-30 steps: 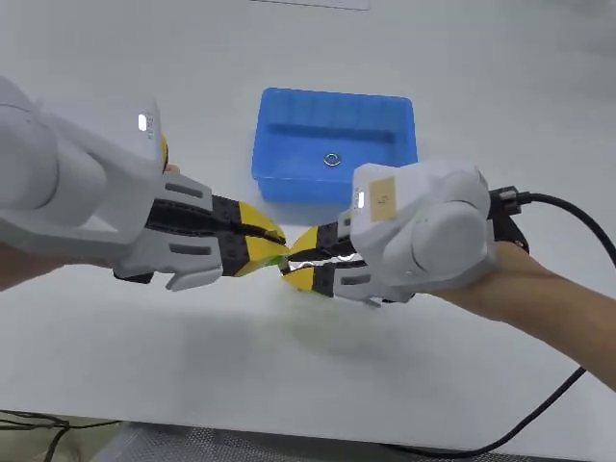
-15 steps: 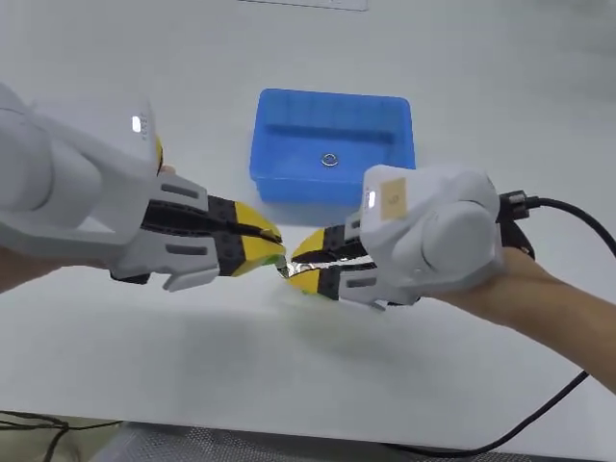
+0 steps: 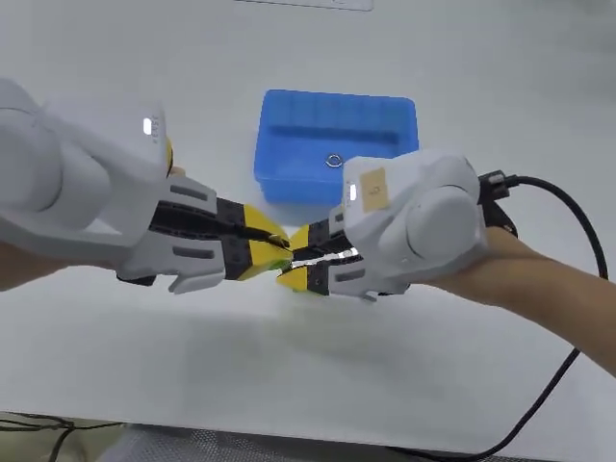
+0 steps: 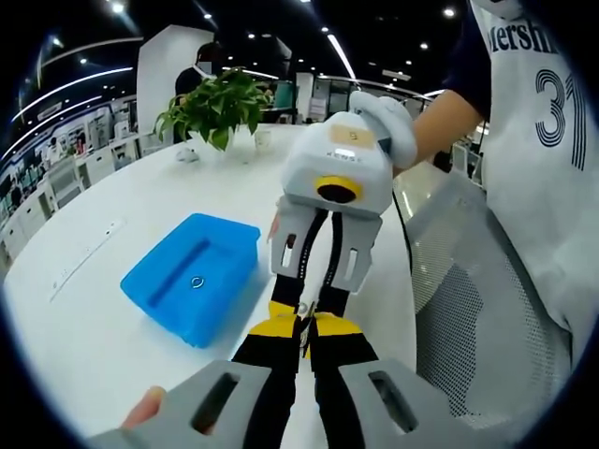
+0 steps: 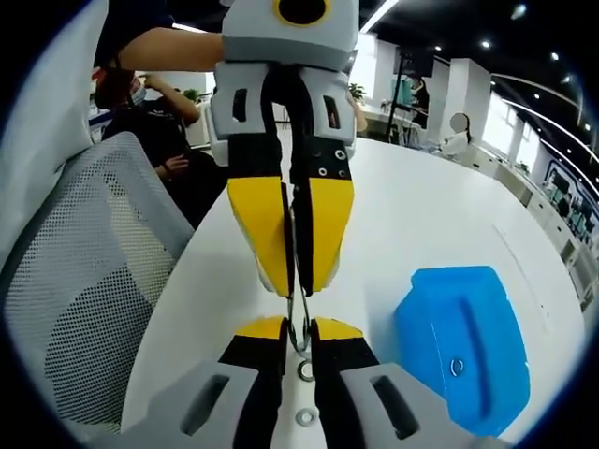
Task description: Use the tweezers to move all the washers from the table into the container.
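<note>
The right gripper (image 3: 300, 262) had closed in tip to tip with the left gripper (image 3: 277, 248); both seemingly clamped the thin metal tweezers (image 5: 298, 304). Small steel washers (image 5: 306, 370) lay on the white table (image 3: 462, 58) beneath, outside the blue plastic container (image 3: 289, 125), so transfers remained

Left gripper (image 3: 277, 252), right gripper (image 3: 291, 268) tip to tip mid-frame — tweezers (image 3: 322, 257) between; blue container (image 3: 274, 178) above centre, one washer (image 3: 333, 161) inside.
</note>
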The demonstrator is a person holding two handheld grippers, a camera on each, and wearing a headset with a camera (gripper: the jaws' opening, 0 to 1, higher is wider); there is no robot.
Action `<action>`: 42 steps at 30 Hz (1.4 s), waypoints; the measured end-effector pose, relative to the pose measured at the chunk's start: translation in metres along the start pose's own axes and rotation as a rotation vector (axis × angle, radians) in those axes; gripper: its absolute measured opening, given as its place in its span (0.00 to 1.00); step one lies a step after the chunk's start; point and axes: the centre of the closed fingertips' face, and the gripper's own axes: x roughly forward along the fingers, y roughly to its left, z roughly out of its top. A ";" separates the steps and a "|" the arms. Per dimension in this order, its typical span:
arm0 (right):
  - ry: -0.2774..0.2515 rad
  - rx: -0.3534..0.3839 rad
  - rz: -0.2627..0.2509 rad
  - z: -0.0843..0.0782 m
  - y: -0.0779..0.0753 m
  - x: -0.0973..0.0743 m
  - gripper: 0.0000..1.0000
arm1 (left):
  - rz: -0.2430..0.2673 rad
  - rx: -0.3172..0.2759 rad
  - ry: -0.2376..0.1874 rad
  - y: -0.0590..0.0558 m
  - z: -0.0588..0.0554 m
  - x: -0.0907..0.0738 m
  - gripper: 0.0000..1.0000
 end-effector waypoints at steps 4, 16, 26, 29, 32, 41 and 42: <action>-0.005 0.000 -0.003 -0.001 0.000 0.000 0.10 | -0.002 0.004 0.002 0.000 0.000 0.000 0.07; -0.032 0.036 -0.030 0.005 0.001 -0.005 0.09 | -0.020 0.018 0.011 -0.001 0.006 -0.006 0.07; -0.072 0.027 -0.088 0.027 -0.013 -0.026 0.09 | -0.008 0.063 0.005 0.001 0.034 -0.019 0.07; -0.074 0.012 -0.101 0.034 -0.016 -0.033 0.09 | -0.007 0.081 0.000 0.002 0.042 -0.024 0.07; -0.083 -0.010 -0.122 0.043 -0.021 -0.044 0.09 | -0.005 0.120 -0.009 0.005 0.050 -0.028 0.07; -0.102 -0.053 -0.201 0.058 -0.053 -0.070 0.10 | 0.020 0.203 -0.036 0.026 0.084 -0.035 0.07; -0.104 -0.052 -0.206 0.059 -0.056 -0.071 0.10 | 0.021 0.208 -0.036 0.028 0.087 -0.034 0.07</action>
